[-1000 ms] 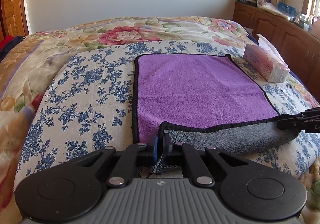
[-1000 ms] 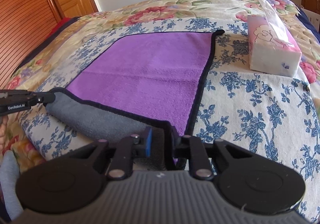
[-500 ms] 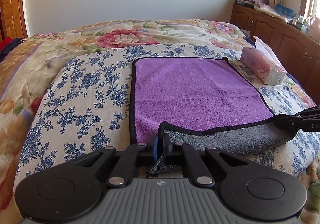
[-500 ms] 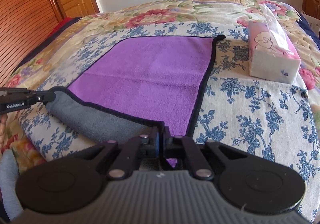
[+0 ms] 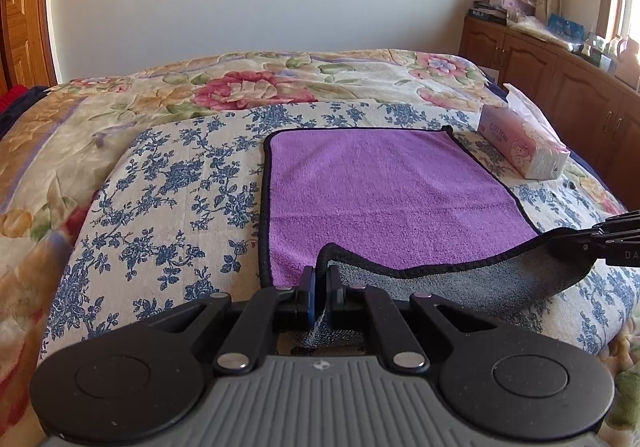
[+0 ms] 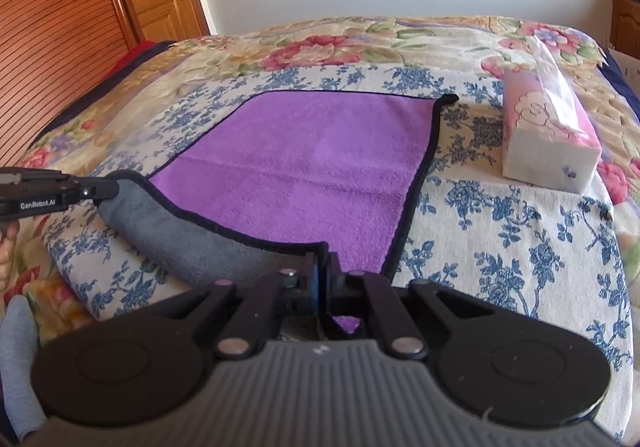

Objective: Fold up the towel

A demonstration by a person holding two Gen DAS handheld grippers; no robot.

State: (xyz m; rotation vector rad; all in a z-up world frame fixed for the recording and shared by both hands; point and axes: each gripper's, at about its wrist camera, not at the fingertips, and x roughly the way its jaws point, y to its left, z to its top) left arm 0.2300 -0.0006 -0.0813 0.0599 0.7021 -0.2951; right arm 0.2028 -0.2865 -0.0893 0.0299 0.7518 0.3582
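A pink tissue box (image 5: 524, 145) is sitting on the bed (image 5: 168, 183) just beside the towel's far right edge — a sheet is sticking out of its top. The purple towel (image 5: 384, 187) is lying flat on the blue-flowered spread, its near hem lifting grey side up. The left tongs (image 5: 320, 287) are pinching its near left corner; the right tongs (image 6: 320, 279) are pinching the near right one.

Bed (image 5: 168, 175) w/ floral cover: towel (image 5: 384, 187), tissue box (image 5: 524, 143).
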